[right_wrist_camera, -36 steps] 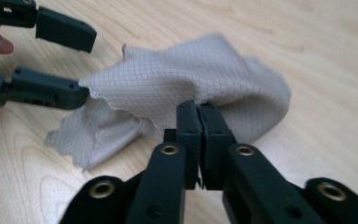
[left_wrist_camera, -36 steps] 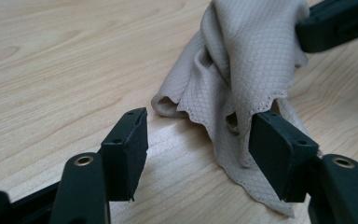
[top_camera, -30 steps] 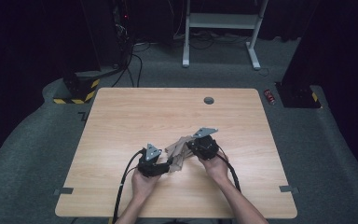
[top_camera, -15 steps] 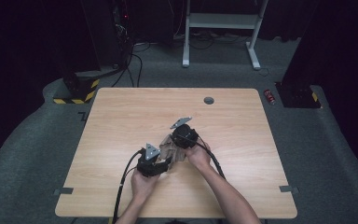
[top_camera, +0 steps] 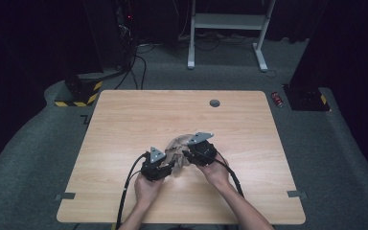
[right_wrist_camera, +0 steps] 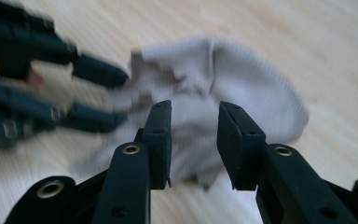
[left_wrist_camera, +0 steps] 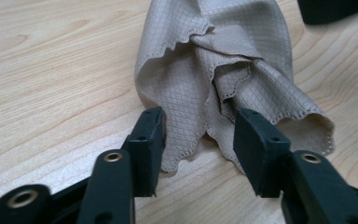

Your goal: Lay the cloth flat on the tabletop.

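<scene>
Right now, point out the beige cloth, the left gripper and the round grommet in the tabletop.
beige cloth [left_wrist_camera: 223, 51], left gripper view, on its bunched middle folds.
left gripper [left_wrist_camera: 198, 137], left gripper view, midway between its fingertips.
round grommet [top_camera: 214, 103], high view, on its centre.

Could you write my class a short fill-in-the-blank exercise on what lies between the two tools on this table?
1. The beige cloth lies crumpled on a table made of ____.
2. The cloth's cut edge is ____, not straight.
3. A folded part of the cloth sits between the jaws of the ____ tool.
4. The person holds ____ tools, the other being the right tool.

Missing words: wood; scalloped; left; two
</scene>
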`<state>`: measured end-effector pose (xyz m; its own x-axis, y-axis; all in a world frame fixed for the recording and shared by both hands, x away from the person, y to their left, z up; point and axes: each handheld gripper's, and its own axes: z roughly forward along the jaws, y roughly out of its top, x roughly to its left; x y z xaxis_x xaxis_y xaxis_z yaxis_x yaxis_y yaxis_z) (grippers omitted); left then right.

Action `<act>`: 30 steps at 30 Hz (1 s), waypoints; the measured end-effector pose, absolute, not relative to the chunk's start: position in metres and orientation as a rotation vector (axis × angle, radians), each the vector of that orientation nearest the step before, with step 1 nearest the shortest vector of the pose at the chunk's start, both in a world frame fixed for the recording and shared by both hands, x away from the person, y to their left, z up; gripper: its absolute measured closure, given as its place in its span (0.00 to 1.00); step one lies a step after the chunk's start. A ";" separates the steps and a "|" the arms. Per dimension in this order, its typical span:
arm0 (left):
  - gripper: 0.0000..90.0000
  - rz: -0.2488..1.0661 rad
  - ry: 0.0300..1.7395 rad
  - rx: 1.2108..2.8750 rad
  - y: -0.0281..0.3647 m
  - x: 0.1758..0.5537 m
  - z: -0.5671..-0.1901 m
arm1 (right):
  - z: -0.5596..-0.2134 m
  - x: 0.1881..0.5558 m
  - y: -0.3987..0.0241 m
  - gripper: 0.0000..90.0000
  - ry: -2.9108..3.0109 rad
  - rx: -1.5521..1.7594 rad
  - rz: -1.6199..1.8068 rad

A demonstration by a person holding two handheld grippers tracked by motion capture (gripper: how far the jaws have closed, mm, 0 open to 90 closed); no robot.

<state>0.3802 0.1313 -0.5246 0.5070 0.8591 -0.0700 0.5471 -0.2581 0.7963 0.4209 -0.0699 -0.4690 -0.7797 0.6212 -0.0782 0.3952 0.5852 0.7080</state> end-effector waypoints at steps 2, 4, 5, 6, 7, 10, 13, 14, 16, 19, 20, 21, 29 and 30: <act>0.64 0.487 1.161 1.946 0.131 0.381 -0.525 | -0.478 0.419 -0.073 0.70 2.509 0.845 0.983; 0.67 0.489 1.172 1.956 0.131 0.381 -0.525 | -0.487 0.419 -0.074 0.70 2.523 0.884 0.974; 0.71 0.490 1.177 1.961 0.131 0.382 -0.525 | -0.495 0.421 -0.074 0.70 2.524 0.892 0.947; 0.74 0.490 1.177 1.961 0.131 0.382 -0.525 | -0.495 0.421 -0.074 0.70 2.524 0.892 0.947; 0.74 0.488 1.177 1.975 0.130 0.382 -0.525 | -0.497 0.422 -0.073 0.72 2.523 0.891 0.939; 0.84 0.503 1.181 1.977 0.129 0.382 -0.525 | -0.502 0.425 -0.072 0.87 2.535 0.894 0.906; 0.96 0.489 1.178 1.977 0.130 0.384 -0.525 | -0.502 0.427 -0.073 0.99 2.540 0.881 0.908; 0.99 0.480 1.171 1.976 0.131 0.384 -0.525 | -0.501 0.427 -0.074 0.99 2.539 0.884 0.915; 1.00 0.472 1.161 1.978 0.133 0.384 -0.525 | -0.495 0.426 -0.076 1.00 2.530 0.868 0.923; 1.00 0.461 1.166 1.957 0.140 0.384 -0.522 | -0.480 0.423 -0.081 1.00 2.501 0.838 0.956; 1.00 0.460 1.171 1.943 0.144 0.384 -0.519 | -0.475 0.422 -0.082 1.00 2.488 0.829 0.959; 1.00 0.470 1.173 1.936 0.149 0.385 -0.515 | -0.470 0.422 -0.085 1.00 2.478 0.820 0.964; 0.99 0.508 1.266 1.923 0.175 0.401 -0.502 | -0.454 0.435 -0.102 1.00 2.412 0.873 0.965; 0.98 0.484 1.289 1.940 0.175 0.403 -0.506 | -0.457 0.437 -0.102 0.99 2.419 0.896 0.949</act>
<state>0.4026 0.1749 -0.5064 0.4230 0.9018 -0.0884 0.6204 -0.2171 0.7536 0.4369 -0.1021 -0.4574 -0.7195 0.6840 -0.1202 0.4197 0.5661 0.7095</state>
